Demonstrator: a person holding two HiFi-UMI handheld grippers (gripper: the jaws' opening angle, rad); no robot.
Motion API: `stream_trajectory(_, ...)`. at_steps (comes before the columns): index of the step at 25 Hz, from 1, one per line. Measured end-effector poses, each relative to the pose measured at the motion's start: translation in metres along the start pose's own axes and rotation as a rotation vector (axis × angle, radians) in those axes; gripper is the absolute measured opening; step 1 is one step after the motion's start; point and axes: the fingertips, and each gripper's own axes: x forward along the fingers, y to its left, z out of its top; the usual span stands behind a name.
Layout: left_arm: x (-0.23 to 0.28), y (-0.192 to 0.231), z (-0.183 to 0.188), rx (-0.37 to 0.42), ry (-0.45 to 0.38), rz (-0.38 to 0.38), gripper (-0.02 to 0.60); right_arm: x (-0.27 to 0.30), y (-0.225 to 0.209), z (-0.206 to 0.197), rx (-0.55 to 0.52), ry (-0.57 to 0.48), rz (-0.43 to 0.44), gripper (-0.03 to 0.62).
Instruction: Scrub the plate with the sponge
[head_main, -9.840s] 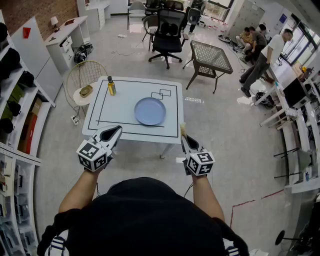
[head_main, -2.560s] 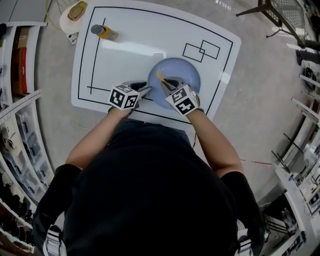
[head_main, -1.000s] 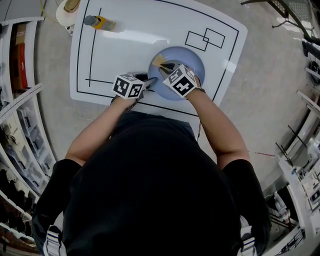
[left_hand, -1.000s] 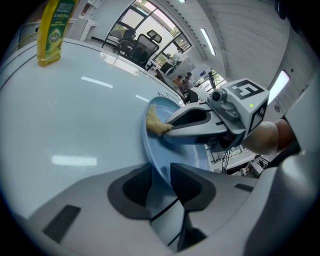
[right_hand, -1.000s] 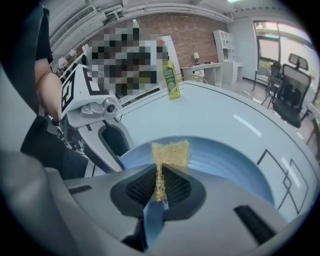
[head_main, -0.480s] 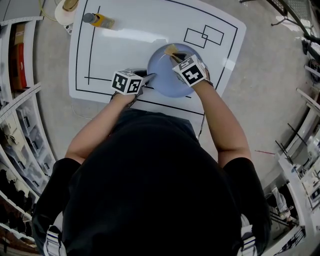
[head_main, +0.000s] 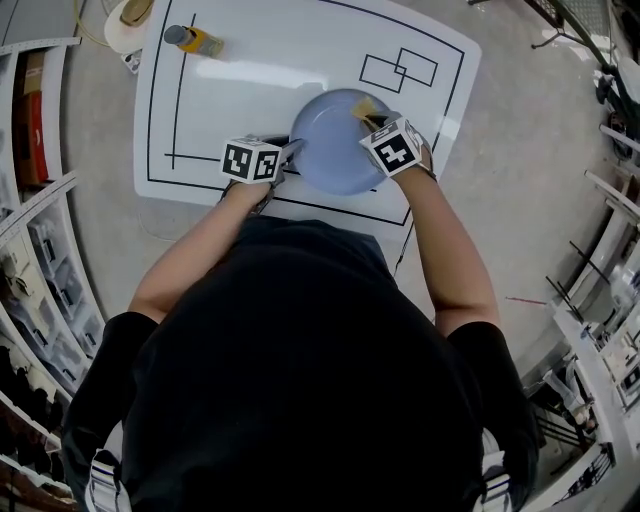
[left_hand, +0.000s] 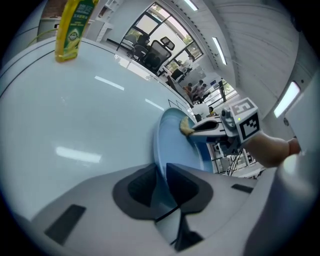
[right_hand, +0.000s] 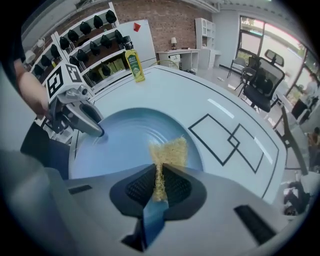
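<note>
Blue against white: scrubbing a plate (head_main: 335, 150) lying flat near the front edge of a white table (head_main: 260, 70), inside its black outline.

Pinching a yellow sponge (right_hand: 170, 149) hard between the fingers of the right gripper (right_hand: 159, 182), squashing one end thin and leaving the other end free. Pressing that free end down on the plate's far right side, just inside the rim.

Steadying the plate at its opposite, left rim with the left gripper (left_hand: 161, 175), jaws just now closing there, pads clamping the thin edge between them.

Judging the plate to be stiff, smooth and probably slippery, likely to skate across the glossy tabletop under a sideways push, and breakable if knocked off. Judging the raised rim to be the only place worth gripping while lying flat, opposite the scrubbing side and clear of the sponge's path.

Reckoning the sponge light, soft and springy, bending readily under pressure. Best taking it by one end, deep between the pads, keeping enough free to wipe.

Standing well apart at the table's far left corner: a yellow bottle (head_main: 195, 40), playing no part.
</note>
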Motion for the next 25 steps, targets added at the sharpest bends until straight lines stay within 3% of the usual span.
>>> stream_trajectory(14, 0.002, 0.003, 0.013, -0.048, -0.06, 0.023, 0.034, -0.014, 0.031, -0.068, 0.018, 0.163, -0.024, 0.038)
stream_trajectory(25, 0.002, 0.004, 0.014, -0.006, -0.069, 0.057, 0.026, -0.018, 0.083, -0.098, 0.062, 0.174, 0.001, 0.04)
